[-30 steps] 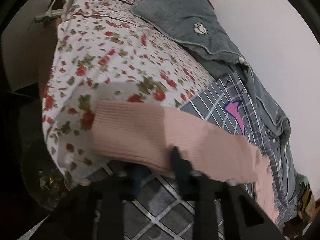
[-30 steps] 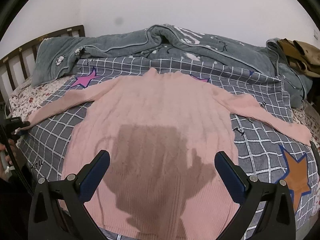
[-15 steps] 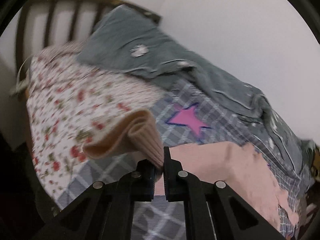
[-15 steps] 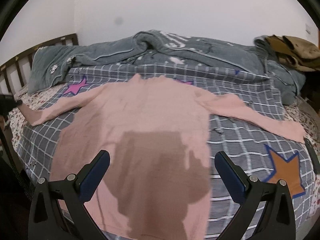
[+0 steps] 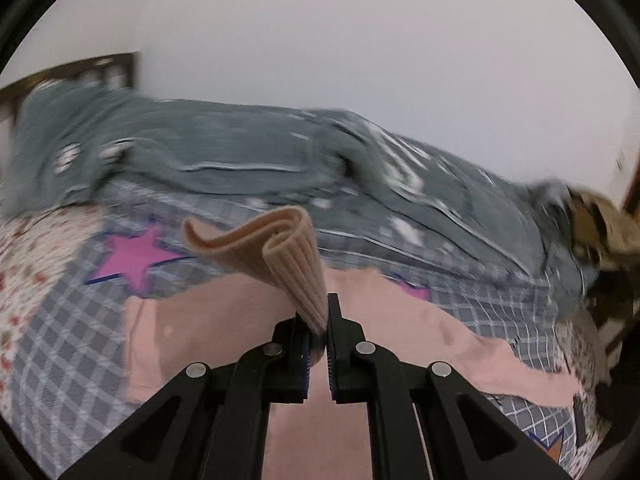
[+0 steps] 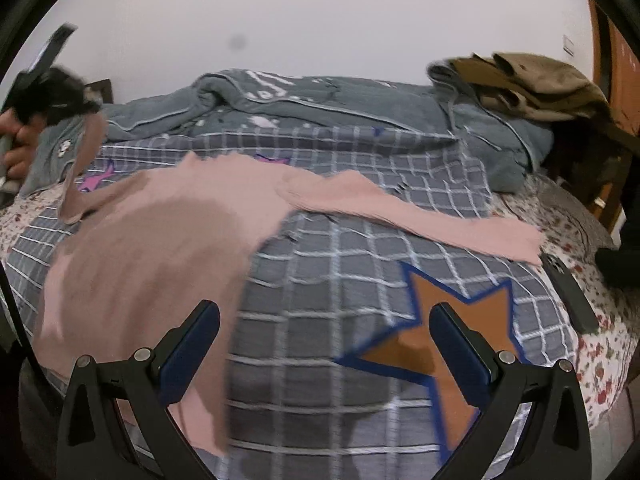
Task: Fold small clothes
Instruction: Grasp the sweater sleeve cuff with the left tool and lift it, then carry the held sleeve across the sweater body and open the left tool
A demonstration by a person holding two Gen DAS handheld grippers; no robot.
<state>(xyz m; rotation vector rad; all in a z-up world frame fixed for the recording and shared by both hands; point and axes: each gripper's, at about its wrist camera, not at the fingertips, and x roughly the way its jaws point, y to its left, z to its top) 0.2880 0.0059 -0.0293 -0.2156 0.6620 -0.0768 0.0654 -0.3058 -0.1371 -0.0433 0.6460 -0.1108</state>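
Observation:
A pink ribbed sweater (image 6: 160, 240) lies spread flat on the checked grey bedspread (image 6: 360, 264). My left gripper (image 5: 318, 336) is shut on the cuff of its left sleeve (image 5: 288, 256) and holds it lifted above the body of the sweater (image 5: 224, 320). In the right wrist view that gripper (image 6: 60, 88) shows at the far left with the sleeve (image 6: 86, 160) hanging from it. My right gripper (image 6: 324, 344) is open and empty above the bedspread, right of the sweater's hem. The right sleeve (image 6: 440, 220) lies stretched out flat to the right.
A rumpled grey quilt (image 6: 320, 108) lies along the wall behind the sweater. A brown garment (image 6: 532, 84) sits at the back right. A dark phone (image 6: 568, 292) lies near the bed's right edge. A floral sheet (image 5: 32, 264) covers the left end by the headboard.
My left gripper has lifted the sleeve cuff and carried it right, in over the sweater. My right gripper has moved right, off the sweater's body, and stays open.

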